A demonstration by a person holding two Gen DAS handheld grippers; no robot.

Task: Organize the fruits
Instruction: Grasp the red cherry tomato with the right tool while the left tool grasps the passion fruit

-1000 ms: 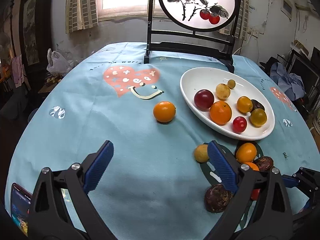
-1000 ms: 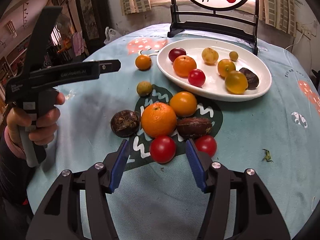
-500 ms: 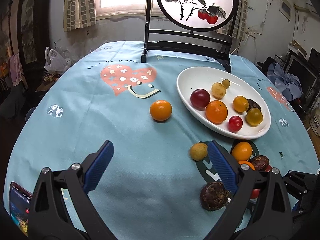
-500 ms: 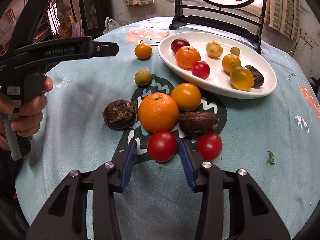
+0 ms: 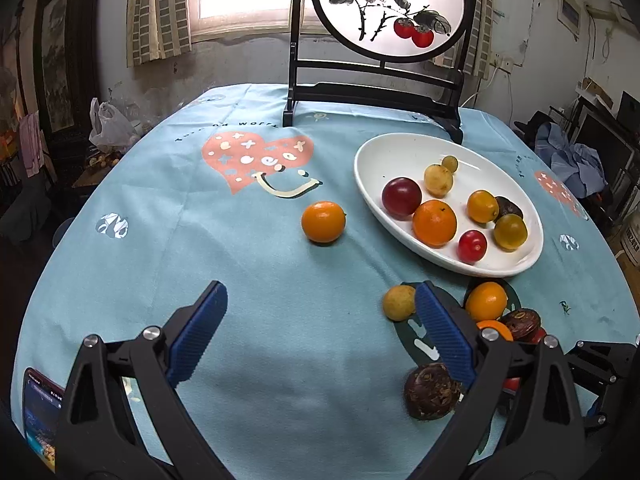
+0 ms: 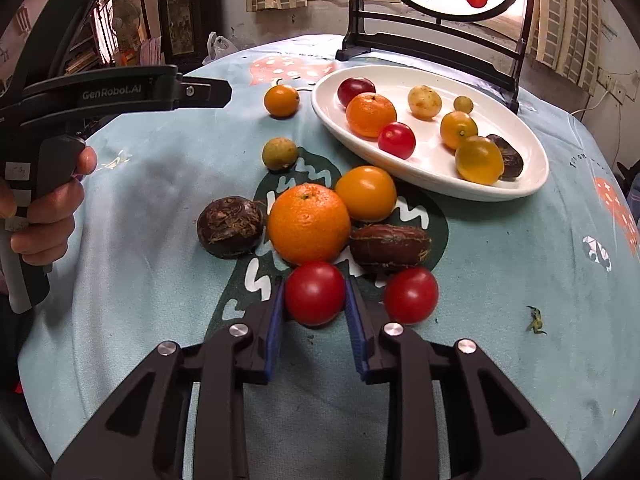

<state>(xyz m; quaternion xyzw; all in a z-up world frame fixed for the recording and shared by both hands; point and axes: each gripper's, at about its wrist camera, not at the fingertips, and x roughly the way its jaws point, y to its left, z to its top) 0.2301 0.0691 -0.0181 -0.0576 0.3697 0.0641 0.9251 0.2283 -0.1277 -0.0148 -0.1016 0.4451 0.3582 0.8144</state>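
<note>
My right gripper (image 6: 315,294) is shut on a red tomato (image 6: 315,293) that rests on the blue cloth, its pads against both sides. Just beyond lie a big orange (image 6: 309,223), a yellow-orange fruit (image 6: 366,193), a brown oblong fruit (image 6: 391,247), a second red tomato (image 6: 411,295), a dark round fruit (image 6: 230,227) and a small yellow-green fruit (image 6: 279,153). A white oval plate (image 6: 424,162) holds several fruits. My left gripper (image 5: 320,300) is open and empty above bare cloth; a lone orange (image 5: 323,222) lies ahead of it, the plate (image 5: 380,156) to its right.
A black stand with a round painted screen (image 5: 374,92) stands at the table's far side. A phone (image 5: 40,420) lies at the near left edge. A small green scrap (image 6: 535,320) lies on the cloth at right. The left gripper's body (image 6: 116,96) hangs over the left side.
My right gripper moved forward around the near red tomato and closed on it. The left gripper drifted slightly and stayed open.
</note>
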